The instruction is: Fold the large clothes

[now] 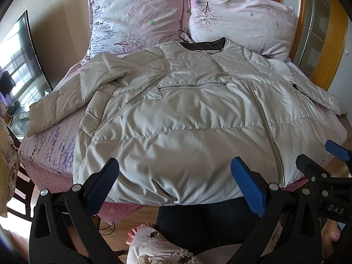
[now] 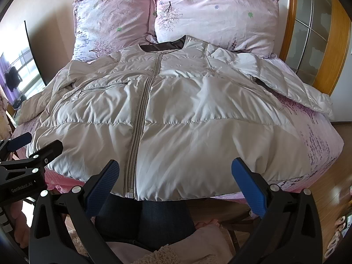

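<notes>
A large pale beige puffer jacket (image 1: 176, 118) lies face up and zipped on the bed, collar toward the pillows, hem hanging over the near edge; it also shows in the right wrist view (image 2: 189, 118). Its left sleeve (image 1: 55, 107) lies bent out to the left, its right sleeve (image 2: 297, 88) spreads to the right. My left gripper (image 1: 175, 171) is open and empty, just above the hem left of the zipper (image 1: 270, 140). My right gripper (image 2: 176, 171) is open and empty above the hem right of the zipper (image 2: 140, 123). Each gripper shows at the edge of the other's view.
The bed (image 2: 319, 145) has a pink flowered sheet and two pink pillows (image 1: 140, 15) (image 1: 239, 19) at the head. A wooden door frame (image 2: 338, 50) stands at right, a dark screen (image 1: 24, 50) at left. The person's legs in dark jeans (image 2: 145, 222) stand against the near edge, wood floor below.
</notes>
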Motion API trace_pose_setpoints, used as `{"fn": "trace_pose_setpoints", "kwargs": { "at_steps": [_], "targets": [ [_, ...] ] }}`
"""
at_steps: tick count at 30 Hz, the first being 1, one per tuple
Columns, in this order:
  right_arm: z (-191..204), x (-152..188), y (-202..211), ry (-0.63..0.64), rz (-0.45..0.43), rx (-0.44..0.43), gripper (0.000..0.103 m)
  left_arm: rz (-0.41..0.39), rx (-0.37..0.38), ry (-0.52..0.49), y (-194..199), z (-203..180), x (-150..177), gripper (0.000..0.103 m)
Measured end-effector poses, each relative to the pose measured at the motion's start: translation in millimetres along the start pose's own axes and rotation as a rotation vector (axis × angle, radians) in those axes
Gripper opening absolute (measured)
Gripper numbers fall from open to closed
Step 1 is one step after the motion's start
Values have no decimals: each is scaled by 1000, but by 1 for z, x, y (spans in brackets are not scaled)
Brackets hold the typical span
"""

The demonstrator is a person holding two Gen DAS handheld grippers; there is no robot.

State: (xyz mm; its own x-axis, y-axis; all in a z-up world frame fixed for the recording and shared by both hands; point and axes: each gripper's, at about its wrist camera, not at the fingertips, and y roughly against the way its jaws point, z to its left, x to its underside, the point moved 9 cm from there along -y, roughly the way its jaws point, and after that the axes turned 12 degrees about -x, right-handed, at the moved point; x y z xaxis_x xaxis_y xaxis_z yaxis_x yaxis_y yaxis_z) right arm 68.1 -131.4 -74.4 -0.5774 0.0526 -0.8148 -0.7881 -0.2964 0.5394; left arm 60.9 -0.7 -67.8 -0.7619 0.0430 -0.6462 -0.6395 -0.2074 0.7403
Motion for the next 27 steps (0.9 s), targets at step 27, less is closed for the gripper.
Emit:
{"fn": "trace_pose_setpoints", "kwargs": {
  "at_steps": [27],
  "targets": [
    [-240, -93, 51, -591, -411, -34, 102, -3, 156, -5, -10, -4, -4, 101]
  ]
}}
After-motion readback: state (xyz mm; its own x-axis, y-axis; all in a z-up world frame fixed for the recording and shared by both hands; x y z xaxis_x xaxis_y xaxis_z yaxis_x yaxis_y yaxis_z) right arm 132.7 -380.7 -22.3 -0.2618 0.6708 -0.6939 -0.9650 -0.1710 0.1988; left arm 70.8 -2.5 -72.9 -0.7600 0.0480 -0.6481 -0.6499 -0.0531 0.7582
